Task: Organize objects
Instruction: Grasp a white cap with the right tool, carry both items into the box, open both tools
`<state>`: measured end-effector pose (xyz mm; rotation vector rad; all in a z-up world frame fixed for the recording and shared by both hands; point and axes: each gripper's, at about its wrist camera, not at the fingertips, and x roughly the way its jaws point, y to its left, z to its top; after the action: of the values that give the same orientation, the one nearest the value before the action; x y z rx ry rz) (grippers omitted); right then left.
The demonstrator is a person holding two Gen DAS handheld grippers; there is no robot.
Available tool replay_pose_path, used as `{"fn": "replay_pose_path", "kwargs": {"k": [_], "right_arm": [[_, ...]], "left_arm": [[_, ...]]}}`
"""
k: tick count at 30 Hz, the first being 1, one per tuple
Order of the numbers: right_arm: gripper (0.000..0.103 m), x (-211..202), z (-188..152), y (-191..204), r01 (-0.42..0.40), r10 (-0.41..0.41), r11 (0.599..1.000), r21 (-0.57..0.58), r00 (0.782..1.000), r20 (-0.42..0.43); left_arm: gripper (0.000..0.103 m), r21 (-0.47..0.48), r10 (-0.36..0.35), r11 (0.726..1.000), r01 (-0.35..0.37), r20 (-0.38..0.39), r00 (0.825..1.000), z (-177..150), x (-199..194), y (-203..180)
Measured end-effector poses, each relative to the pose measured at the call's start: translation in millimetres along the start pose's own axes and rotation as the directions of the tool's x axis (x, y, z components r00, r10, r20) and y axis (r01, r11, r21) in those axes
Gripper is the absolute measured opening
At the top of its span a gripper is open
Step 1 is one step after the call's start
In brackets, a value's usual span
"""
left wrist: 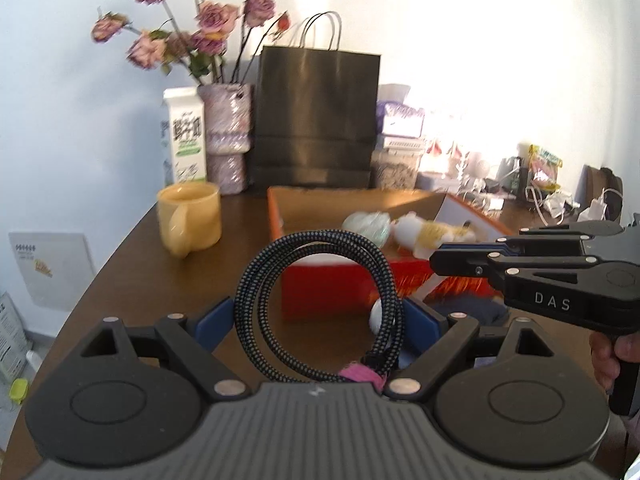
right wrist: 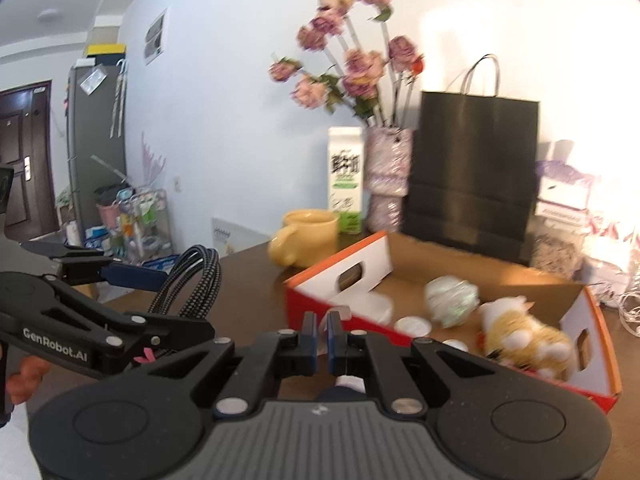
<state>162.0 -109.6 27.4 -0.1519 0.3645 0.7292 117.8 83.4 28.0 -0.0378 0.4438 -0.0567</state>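
The left gripper [left wrist: 316, 316] holds its fingers wide, clamped across a coiled braided cable [left wrist: 320, 300] lifted clear of the counter [left wrist: 132, 280]; the orange box [left wrist: 416, 200] waits at one o'clock, likely its destination; the right gripper [right wrist: 320, 336], fingers together, carries nothing.

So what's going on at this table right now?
A person is tidying up with a claw in each hand. The left claw holds a coiled braided cable above the brown table, near an orange box that already has a plush toy and a pale ball inside. The right claw is shut and empty.
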Motion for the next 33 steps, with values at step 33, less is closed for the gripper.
{"fn": "replay_pose_path", "kwargs": {"k": [33], "right_arm": [[0.004,78.4,3.4,-124.9,0.178,-0.181,0.973,0.145,0.983,0.007]], "left_arm": [[0.090,-0.100,0.011,0.995,-0.009,0.018,1.000,62.8,166.0,-23.1]]}}
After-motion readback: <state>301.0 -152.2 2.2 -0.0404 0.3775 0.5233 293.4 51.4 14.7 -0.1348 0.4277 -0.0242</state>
